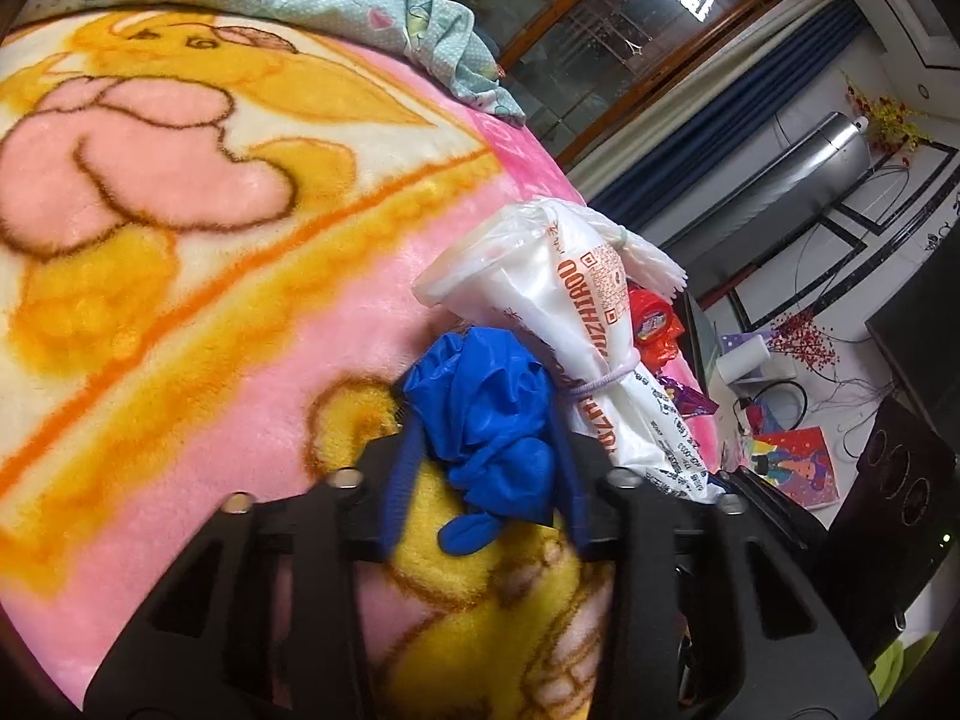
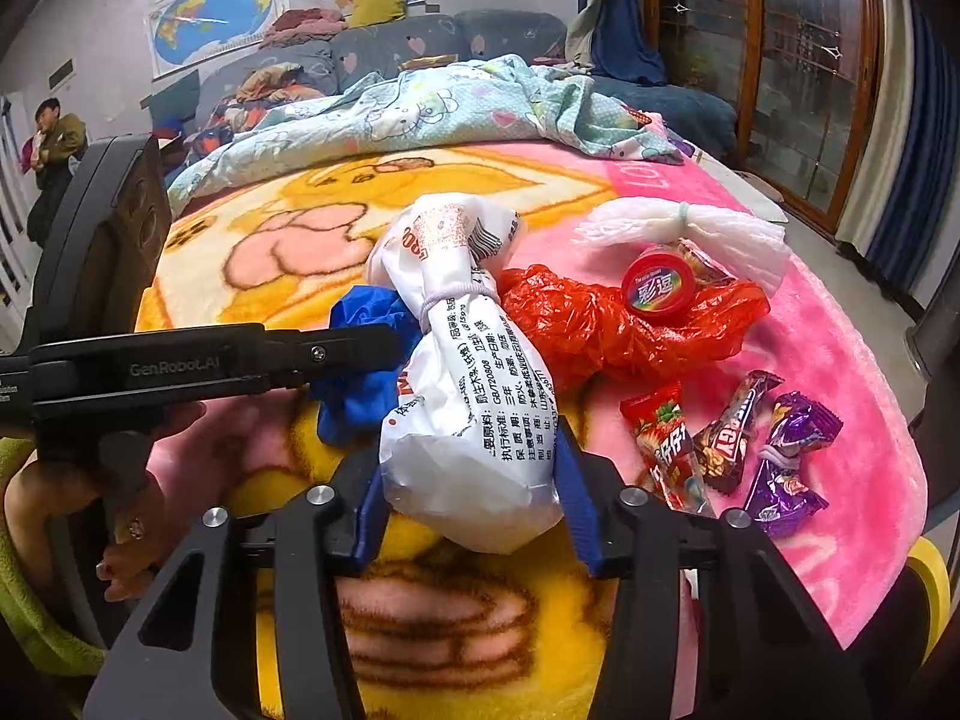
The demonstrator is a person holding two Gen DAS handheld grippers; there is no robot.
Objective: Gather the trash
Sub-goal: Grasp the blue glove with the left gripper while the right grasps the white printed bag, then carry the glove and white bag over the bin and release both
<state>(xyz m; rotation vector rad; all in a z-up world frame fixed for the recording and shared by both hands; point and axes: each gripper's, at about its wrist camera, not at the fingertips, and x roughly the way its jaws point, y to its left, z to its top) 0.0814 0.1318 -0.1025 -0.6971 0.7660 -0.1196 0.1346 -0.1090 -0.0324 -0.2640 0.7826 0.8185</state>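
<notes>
On the pink and yellow blanket (image 1: 180,312) lies a crumpled blue plastic bag (image 1: 480,384). My left gripper (image 1: 486,426) is shut on it, a blue pad against each side. Beside it lies a white printed bag (image 1: 576,324), tied with an elastic band. In the right wrist view that white bag (image 2: 468,360) fills the space between the blue pads of my right gripper (image 2: 471,456), which is shut on its lower end. The left gripper (image 2: 384,354) reaches in from the left onto the blue bag (image 2: 354,312), held by a hand (image 2: 120,480).
Right of the white bag lie a red plastic bag (image 2: 600,330), a small red tub (image 2: 657,285), a white foam net (image 2: 690,228) and three candy wrappers (image 2: 732,438). A cartoon-print quilt (image 2: 420,102) is bunched at the far side. A person (image 2: 54,138) stands far left.
</notes>
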